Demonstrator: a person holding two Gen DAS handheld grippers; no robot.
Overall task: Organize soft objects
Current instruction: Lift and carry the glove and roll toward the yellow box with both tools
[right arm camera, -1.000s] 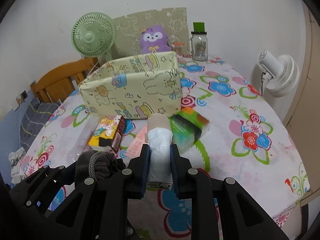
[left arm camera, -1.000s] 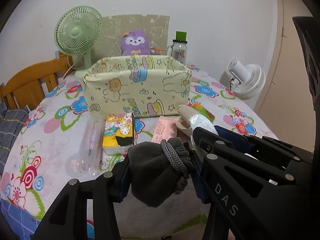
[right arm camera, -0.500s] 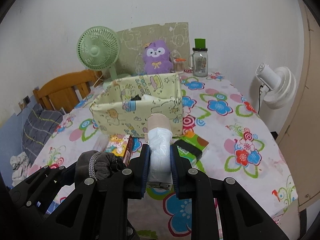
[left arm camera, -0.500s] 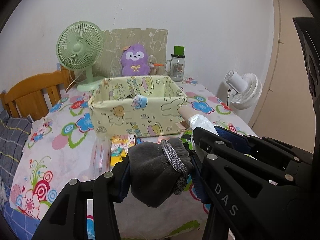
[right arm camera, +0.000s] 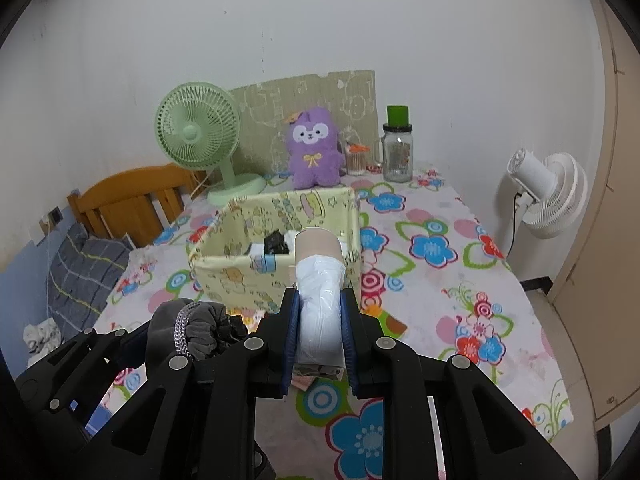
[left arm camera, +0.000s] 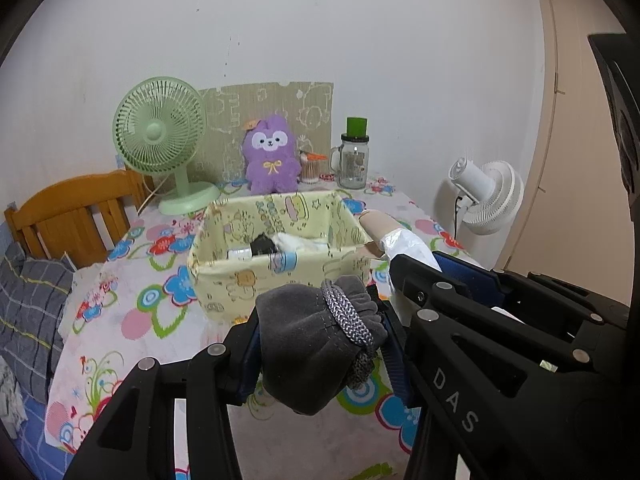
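My left gripper [left arm camera: 320,340] is shut on a dark grey drawstring pouch [left arm camera: 308,344] and holds it in the air in front of the yellow cartoon-print box [left arm camera: 240,276]. My right gripper [right arm camera: 320,320] is shut on a roll of white plastic bags [right arm camera: 320,300] with a beige cardboard core, held above the table just before the box [right arm camera: 224,276]. The box holds a black item and white items [left arm camera: 280,242]. The pouch also shows at the left of the right wrist view [right arm camera: 188,328]. The roll shows in the left wrist view [left arm camera: 396,236].
A green desk fan [left arm camera: 160,140], a purple plush [left arm camera: 272,156], a glass jar with green lid [left arm camera: 354,156] and a printed board stand behind the box. A white fan [right arm camera: 548,192] stands right of the table; a wooden bed frame [left arm camera: 72,212] left.
Both grippers have risen and pulled back with their loads. The box now looks lower and farther, and its inside shows. The small items in front of the box are now hidden.
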